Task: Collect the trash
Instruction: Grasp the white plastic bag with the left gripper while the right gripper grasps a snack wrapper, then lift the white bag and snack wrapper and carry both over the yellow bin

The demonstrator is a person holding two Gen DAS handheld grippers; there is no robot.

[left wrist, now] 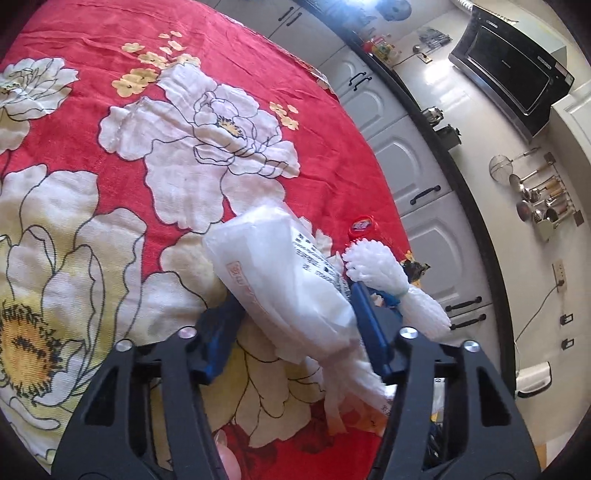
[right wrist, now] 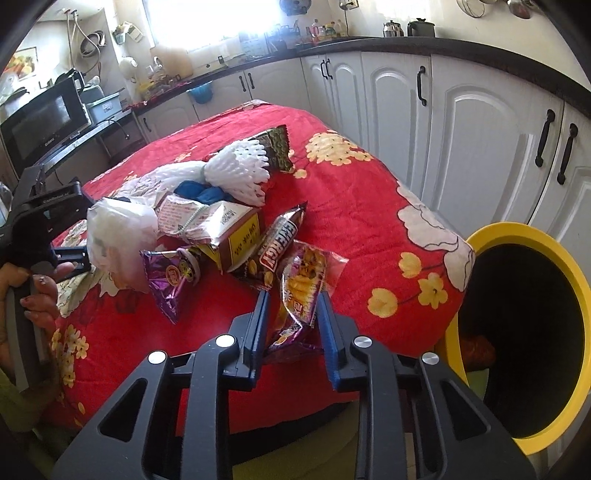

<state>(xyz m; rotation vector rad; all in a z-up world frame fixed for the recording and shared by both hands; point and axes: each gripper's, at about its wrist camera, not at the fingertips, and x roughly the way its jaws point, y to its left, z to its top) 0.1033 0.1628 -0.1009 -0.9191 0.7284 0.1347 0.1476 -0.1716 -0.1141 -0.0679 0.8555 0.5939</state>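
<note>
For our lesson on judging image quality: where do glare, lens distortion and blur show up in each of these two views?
Left wrist view: glare washes out the top centre, the counter edge bows into a curve, and the white plastic bag between the left hand-held gripper blades looks soft. Right wrist view: the window is blown out, the cabinets bend, and the corners go dark.

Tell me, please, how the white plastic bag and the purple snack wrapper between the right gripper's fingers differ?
The bag is plain white and translucent with little print; the wrapper is glossy purple and yellow with busy graphics. The bag looks bulkier and puffed; the wrapper is flatter and crumpled. The bag sits between the left gripper fingers, far from the bin; the wrapper sits in the right gripper, close to the bin. Both lie on the red floral cloth.
</note>
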